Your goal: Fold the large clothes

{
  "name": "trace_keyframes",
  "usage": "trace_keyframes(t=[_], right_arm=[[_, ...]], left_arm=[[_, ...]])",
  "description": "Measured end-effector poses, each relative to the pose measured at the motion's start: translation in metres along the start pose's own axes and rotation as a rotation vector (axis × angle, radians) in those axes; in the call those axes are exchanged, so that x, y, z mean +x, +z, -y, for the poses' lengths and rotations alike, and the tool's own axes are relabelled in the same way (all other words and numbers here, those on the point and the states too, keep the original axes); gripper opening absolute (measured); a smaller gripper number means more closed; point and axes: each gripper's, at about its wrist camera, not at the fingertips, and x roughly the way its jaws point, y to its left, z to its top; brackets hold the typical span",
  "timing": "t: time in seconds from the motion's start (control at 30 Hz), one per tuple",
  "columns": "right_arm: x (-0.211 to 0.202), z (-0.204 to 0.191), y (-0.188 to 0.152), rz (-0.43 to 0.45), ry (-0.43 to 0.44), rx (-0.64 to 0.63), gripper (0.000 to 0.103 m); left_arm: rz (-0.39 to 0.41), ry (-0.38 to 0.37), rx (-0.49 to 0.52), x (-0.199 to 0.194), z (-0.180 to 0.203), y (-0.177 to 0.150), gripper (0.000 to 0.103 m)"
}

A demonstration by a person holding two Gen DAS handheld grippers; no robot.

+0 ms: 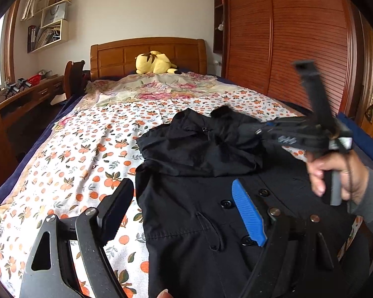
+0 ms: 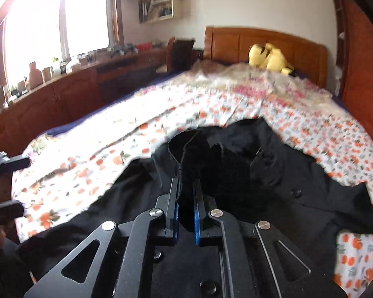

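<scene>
A black buttoned coat (image 1: pixel 186 223) lies on the bed's floral sheet (image 1: pixel 87 149), its upper part bunched back over the body (image 1: pixel 199 146). My left gripper (image 1: pixel 184 191) stands open low over the coat's left edge, one finger over the sheet, the blue pad (image 1: pixel 248 213) over the button row. Nothing is between its fingers. In the right wrist view my right gripper (image 2: pixel 185 182) is shut on a raised ridge of the coat's black cloth (image 2: pixel 194 144). In the left wrist view that gripper (image 1: pixel 259 131) is blurred above the coat's right side, held by a hand (image 1: pixel 335 173).
A yellow plush toy (image 1: pixel 154 62) lies against the wooden headboard (image 1: pixel 146 49). Wooden wardrobe doors (image 1: pixel 286 37) line the right side. A desk with small items (image 1: pixel 24 94) runs along the left under the window. The left gripper (image 2: pixel 15 186) shows at the right wrist view's left edge.
</scene>
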Motion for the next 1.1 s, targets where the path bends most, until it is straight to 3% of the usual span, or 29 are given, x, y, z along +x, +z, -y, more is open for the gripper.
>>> trace_keyframes(t=[0.23, 0.53, 1.1], right_arm=[[-0.058, -0.007, -0.022, 0.072, 0.019, 0.046, 0.008], [-0.107, -0.020, -0.059, 0.066, 0.056, 0.070, 0.008], [-0.111, 0.004, -0.088, -0.023, -0.128, 0.090, 0.008]], left_arm=[[0.015, -0.010, -0.017, -0.011, -0.002, -0.005, 0.082], [0.000, 0.016, -0.034, -0.016, -0.008, -0.019, 0.082], [-0.019, 0.010, 0.013, -0.010, 0.005, -0.022, 0.082]])
